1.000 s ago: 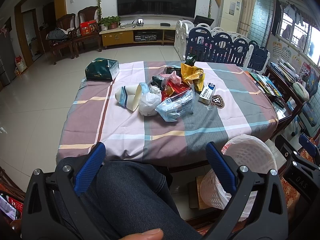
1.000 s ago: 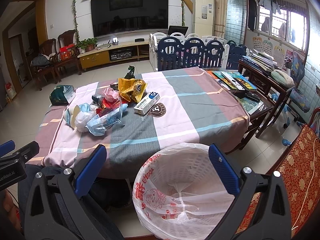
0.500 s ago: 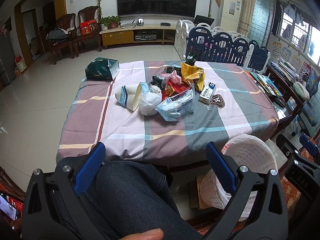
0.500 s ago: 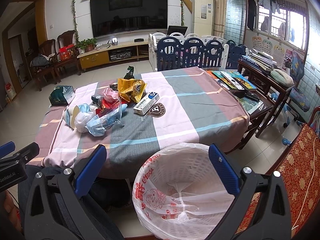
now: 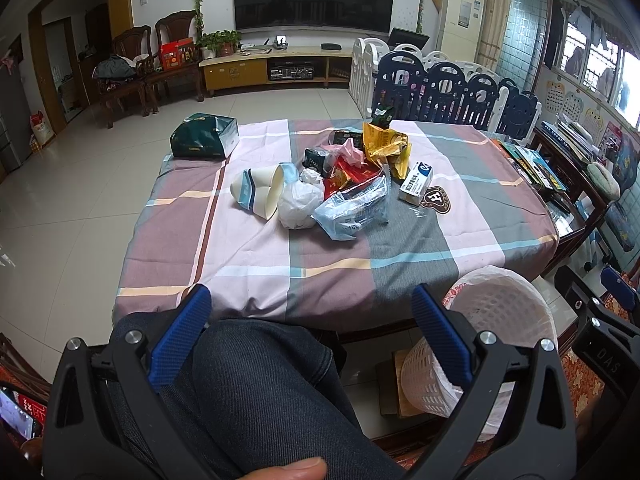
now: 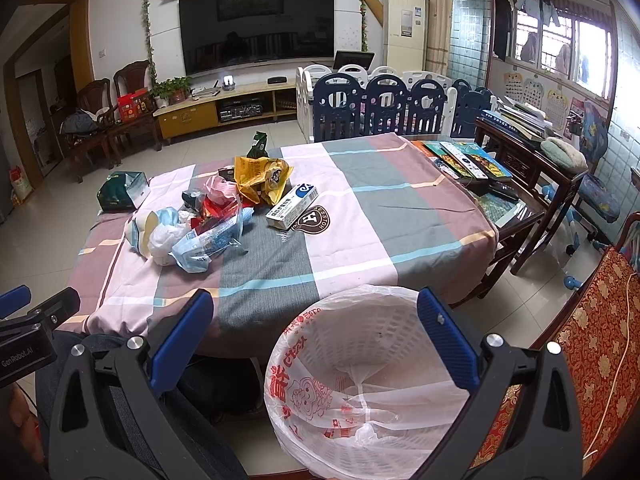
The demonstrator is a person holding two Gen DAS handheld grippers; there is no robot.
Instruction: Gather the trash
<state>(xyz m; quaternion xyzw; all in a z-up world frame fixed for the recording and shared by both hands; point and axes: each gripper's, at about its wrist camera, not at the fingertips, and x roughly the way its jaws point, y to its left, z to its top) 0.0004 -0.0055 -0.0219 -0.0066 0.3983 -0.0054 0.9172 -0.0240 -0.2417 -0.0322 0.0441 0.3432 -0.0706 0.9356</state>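
Living-room furniture rings a table draped in a pink, grey and mauve plaid cloth [image 5: 256, 248], where the trash sits heaped mid-table: a crumpled white plastic bag [image 5: 299, 206], a clear blue-printed film wrapper [image 5: 352, 210], a yellow foil snack bag [image 5: 386, 146], paper cups [image 5: 258, 192] and a small white cardboard box [image 5: 416, 183]. All look light; the films are soft and slippery, best pinched at a bunched fold, the box across its stiff narrow sides. Left gripper [image 5: 308, 322] and right gripper [image 6: 316, 326] hang wide apart, empty, near a white lattice basket lined with a printed bag [image 6: 304, 356].
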